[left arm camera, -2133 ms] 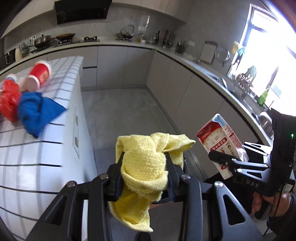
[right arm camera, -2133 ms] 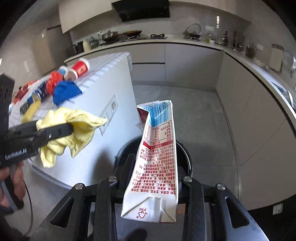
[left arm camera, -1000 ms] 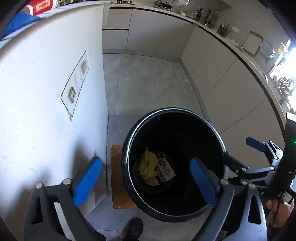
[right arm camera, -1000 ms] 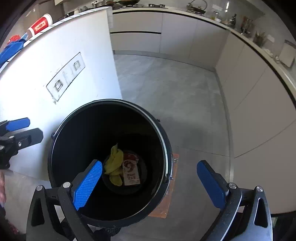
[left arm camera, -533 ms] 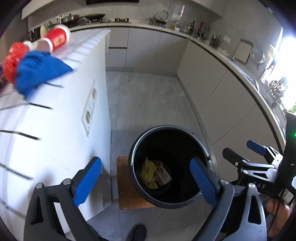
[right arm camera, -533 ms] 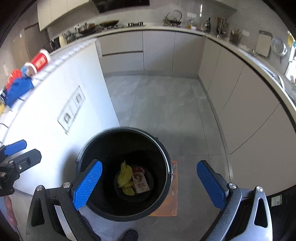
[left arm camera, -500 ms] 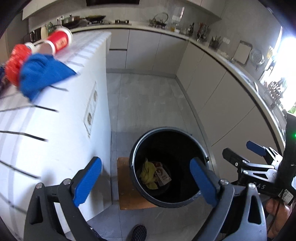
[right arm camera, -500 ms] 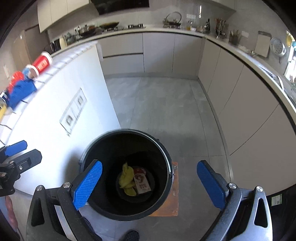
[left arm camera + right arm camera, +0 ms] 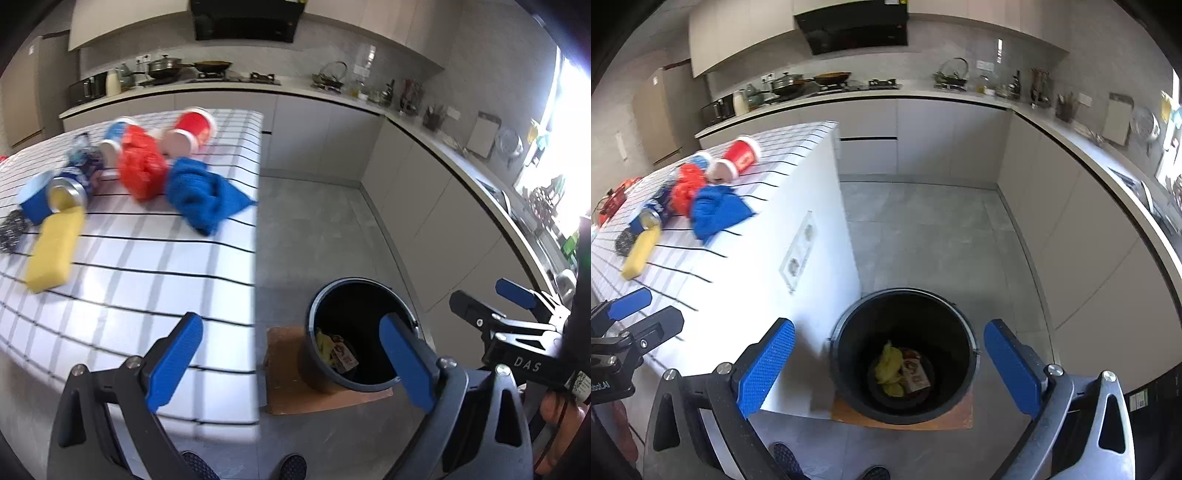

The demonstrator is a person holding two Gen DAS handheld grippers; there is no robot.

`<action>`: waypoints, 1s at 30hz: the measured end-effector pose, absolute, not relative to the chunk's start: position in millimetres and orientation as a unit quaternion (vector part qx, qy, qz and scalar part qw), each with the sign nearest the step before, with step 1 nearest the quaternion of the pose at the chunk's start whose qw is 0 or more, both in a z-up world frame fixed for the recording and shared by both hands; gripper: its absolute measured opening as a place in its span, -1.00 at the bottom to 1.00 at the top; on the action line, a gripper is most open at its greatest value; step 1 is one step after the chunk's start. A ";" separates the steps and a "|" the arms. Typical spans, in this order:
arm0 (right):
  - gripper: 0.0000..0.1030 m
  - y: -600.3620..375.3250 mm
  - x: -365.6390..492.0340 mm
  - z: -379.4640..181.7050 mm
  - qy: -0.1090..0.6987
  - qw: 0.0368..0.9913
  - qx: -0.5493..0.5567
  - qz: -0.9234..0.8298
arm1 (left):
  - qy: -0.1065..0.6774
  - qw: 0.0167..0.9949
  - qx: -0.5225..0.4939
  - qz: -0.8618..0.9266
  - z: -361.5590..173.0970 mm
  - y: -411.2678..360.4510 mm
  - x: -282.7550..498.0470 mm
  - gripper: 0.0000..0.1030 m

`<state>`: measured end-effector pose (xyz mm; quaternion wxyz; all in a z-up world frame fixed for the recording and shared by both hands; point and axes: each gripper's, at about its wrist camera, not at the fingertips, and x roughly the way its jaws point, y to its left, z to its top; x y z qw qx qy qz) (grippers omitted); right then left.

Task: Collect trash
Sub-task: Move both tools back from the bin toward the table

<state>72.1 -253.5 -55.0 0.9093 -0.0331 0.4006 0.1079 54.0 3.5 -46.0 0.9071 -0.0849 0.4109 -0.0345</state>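
bin (image 9: pixel 967 332) mouth open | counter (image 9: pixel 147 277) near half bare | far half cluttered

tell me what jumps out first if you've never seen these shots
The bright litter on the white tiled counter: a crumpled blue cloth, a red plastic bag, a tipped red paper cup. Then the round black bin on the floor, holding a yellow cloth and a carton.

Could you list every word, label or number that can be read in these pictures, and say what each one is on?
"DAS": white letters on the black body of the right gripper, seen from the left wrist.
"botAI": end of a cut-off word on the left gripper, at the picture's edge.
Red cup: white mark, blurred.
Carton in the black bin: print too small.
White sticker on the right gripper: unreadable.
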 end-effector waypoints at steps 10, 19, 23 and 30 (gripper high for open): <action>1.00 -178.7 55.9 -21.7 0.378 0.909 -0.051 0.170 | 0.374 0.921 -0.106 0.024 -28.5 85.9 20.8 0.90; 1.00 -107.8 49.8 -10.1 0.362 0.900 -0.077 0.228 | 0.356 0.922 -0.128 0.077 -29.9 151.8 6.6 0.90; 1.00 -85.8 51.2 -7.8 0.358 0.896 -0.084 0.248 | 0.349 0.923 -0.136 0.094 -31.2 175.4 7.9 0.90; 1.00 -57.0 69.0 -12.9 0.353 0.891 -0.102 0.267 | 0.357 0.919 -0.136 0.100 -46.7 196.0 27.8 0.73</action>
